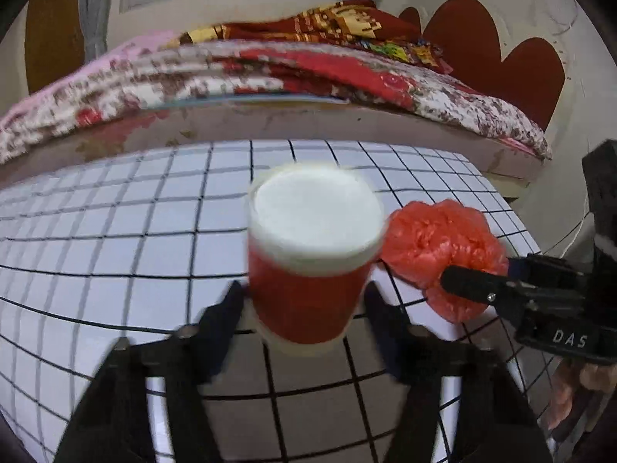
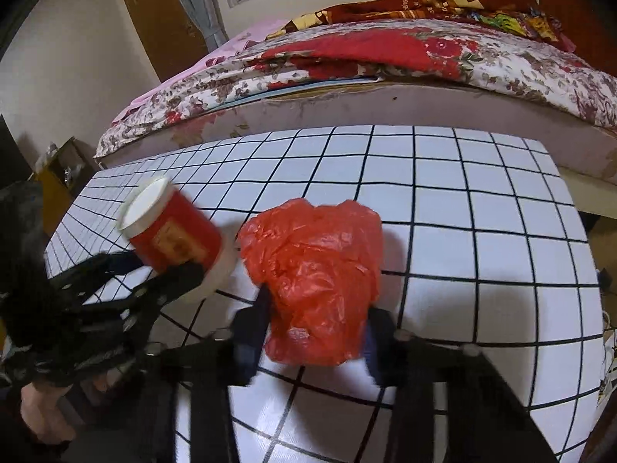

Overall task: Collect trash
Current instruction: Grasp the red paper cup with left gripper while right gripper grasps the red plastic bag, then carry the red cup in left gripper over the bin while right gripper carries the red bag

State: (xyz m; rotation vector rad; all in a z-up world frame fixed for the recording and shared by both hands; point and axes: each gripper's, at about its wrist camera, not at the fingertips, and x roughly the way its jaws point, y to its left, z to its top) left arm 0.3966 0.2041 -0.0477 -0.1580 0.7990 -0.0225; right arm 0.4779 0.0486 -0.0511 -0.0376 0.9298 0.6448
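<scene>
My left hand-held gripper [image 1: 304, 301] has its fingers closed against the lower sides of a red paper cup [image 1: 312, 254], lifted over the gridded desk [image 1: 115, 231]. From the right wrist view the cup [image 2: 173, 235] tilts, its long axis leaning so the white open mouth points up and to the left. My right hand-held gripper [image 2: 316, 332] pinches a crumpled red plastic bag [image 2: 316, 277] just beside the cup. Beyond the desk stands a bed [image 2: 385, 61] with a floral quilt, pressed close to the far edge.
</scene>
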